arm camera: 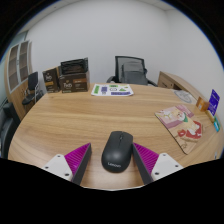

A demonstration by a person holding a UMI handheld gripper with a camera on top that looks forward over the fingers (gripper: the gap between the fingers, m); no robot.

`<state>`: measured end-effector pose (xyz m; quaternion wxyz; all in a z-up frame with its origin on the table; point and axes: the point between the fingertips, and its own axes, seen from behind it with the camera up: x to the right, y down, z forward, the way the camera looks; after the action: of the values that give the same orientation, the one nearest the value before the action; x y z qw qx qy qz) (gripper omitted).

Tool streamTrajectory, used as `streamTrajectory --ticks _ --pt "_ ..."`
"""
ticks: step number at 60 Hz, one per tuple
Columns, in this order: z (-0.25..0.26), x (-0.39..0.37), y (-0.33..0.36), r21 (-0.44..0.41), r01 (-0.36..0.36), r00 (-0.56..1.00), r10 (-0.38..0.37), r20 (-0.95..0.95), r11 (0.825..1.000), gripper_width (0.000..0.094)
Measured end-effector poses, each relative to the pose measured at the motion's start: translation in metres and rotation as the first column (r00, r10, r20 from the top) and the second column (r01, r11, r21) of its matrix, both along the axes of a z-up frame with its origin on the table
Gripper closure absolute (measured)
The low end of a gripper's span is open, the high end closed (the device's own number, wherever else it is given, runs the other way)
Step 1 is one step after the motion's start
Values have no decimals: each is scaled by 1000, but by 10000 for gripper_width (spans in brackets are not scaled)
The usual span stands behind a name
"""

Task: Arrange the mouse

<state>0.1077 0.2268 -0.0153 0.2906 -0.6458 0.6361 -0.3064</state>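
Spread wide, the gripper (112, 163) grasps nothing; its magenta pads (78, 156) flank a black mouse (117, 150) that rests on the round wooden table (100, 118) with a gap at either side. Beyond, a printed booklet (184, 127) lies off to the right, a leaflet (112, 90) and boxes (66, 77) sit at the far edge, and an office chair (131, 70) stands against the white wall.

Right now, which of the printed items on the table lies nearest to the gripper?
The colourful booklet, beyond the fingers and off to the side of the mouse. The leaflet and the boxes lie at the table's far edge. The mouse sits between the open fingers.
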Motion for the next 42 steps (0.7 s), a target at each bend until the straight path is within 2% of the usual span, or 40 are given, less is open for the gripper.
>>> streamTrajectory --ticks 6,11,17,21,29,36,42 --pt "-1 8 2 10 -4 1000 4 -5 1000 100" --pt "-1 12 2 20 1 1000 -1 -12 1000 158" --pt "-1 15 4 16 0 1000 0 -9 1000 281" --pt "-2 17 3 12 -4 1000 4 -6 1000 421" --pt "-2 17 4 0 -23 1000 23 -8 1000 470" --pt "-2 17 5 26 -38 999 38 -12 999 498" --pt "-2 16 4 -1 -34 999 34 -23 999 561"
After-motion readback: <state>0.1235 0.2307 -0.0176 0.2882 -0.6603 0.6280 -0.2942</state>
